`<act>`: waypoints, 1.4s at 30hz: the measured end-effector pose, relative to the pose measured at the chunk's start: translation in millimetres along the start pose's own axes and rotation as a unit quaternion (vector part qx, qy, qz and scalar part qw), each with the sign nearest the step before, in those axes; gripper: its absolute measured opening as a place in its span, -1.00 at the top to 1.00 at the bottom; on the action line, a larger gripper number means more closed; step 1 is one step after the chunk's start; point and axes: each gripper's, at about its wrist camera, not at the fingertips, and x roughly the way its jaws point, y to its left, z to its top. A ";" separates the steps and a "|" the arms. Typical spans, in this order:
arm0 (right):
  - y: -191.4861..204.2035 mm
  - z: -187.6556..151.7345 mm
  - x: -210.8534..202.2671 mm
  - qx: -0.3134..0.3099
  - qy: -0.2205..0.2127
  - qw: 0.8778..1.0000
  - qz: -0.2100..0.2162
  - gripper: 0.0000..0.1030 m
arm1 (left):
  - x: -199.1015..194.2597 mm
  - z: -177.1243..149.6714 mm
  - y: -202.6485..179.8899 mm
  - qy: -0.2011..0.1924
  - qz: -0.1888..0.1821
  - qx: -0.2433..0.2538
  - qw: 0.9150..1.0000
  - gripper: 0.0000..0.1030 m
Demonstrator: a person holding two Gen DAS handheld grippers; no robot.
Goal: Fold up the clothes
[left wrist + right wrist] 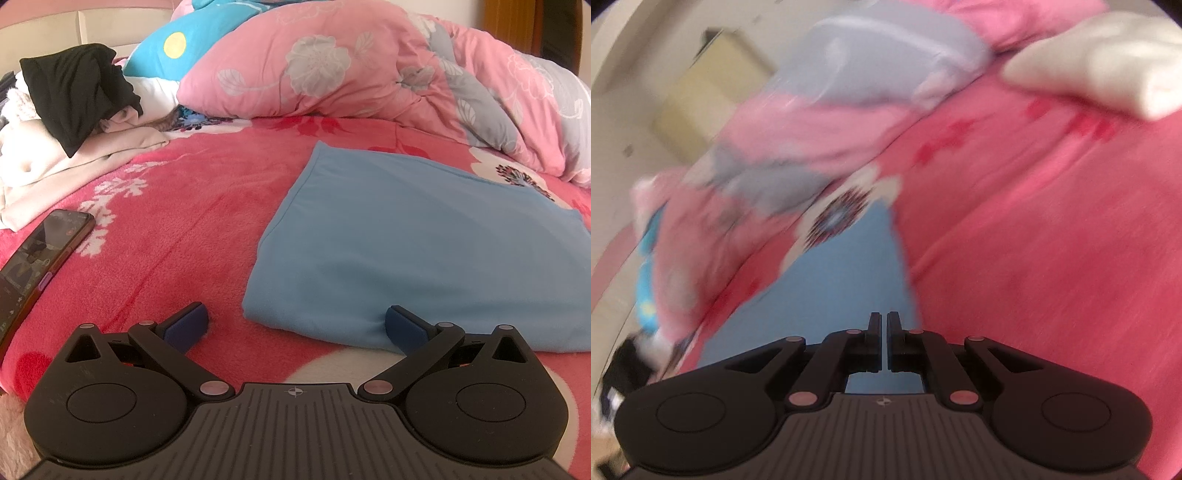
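Between my left gripper's [297, 325] wide-spread fingers sits the near corner of the blue garment [424, 251], the right pad nudging its folded edge, seemingly set to pinch it. My right gripper [884, 325] hangs over the same blue cloth, fingers nearly together on nothing. The garment lies as a flat rectangle on the red blanket [192, 221], clothes pile [66, 122] well apart.

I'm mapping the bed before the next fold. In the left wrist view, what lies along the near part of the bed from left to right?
Phone → bare stretch of pink blanket → left tongs, open at the near edge of the cloth → folded blue cloth.
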 end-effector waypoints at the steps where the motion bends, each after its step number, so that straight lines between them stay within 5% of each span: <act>1: -1.0 -7.2 0.0 0.002 0.009 1.000 0.000 0.94 | -0.4 0.1 0.5 0.000 -0.001 -0.001 1.000 -1.00; 10: -8.2 -27.0 -37.3 0.030 -0.029 0.997 -0.058 0.91 | -8.8 4.0 7.9 0.001 -0.005 -0.007 1.000 -1.00; 14: 20.5 -35.5 -16.7 0.004 -0.004 1.000 0.000 0.91 | -14.9 3.5 9.5 0.000 -0.003 -0.013 1.000 -1.00; 23: -25.4 -62.7 -41.4 0.100 -0.020 0.995 -0.001 0.96 | -30.0 11.8 7.7 -0.048 -0.019 -0.009 0.999 -1.00; 34: -15.0 -59.5 -39.5 0.134 -0.045 0.988 0.059 0.88 | -7.5 6.4 -9.8 0.006 -0.018 0.015 1.000 -1.00; 38: -37.9 -67.8 -30.1 0.159 -0.053 0.986 0.010 0.98 | -6.3 4.7 -8.4 0.012 -0.015 0.014 1.000 -1.00; 42: -48.8 -77.4 -48.0 0.178 -0.090 0.980 0.009 0.95 | -3.4 5.4 -9.8 0.017 -0.013 0.016 1.000 -1.00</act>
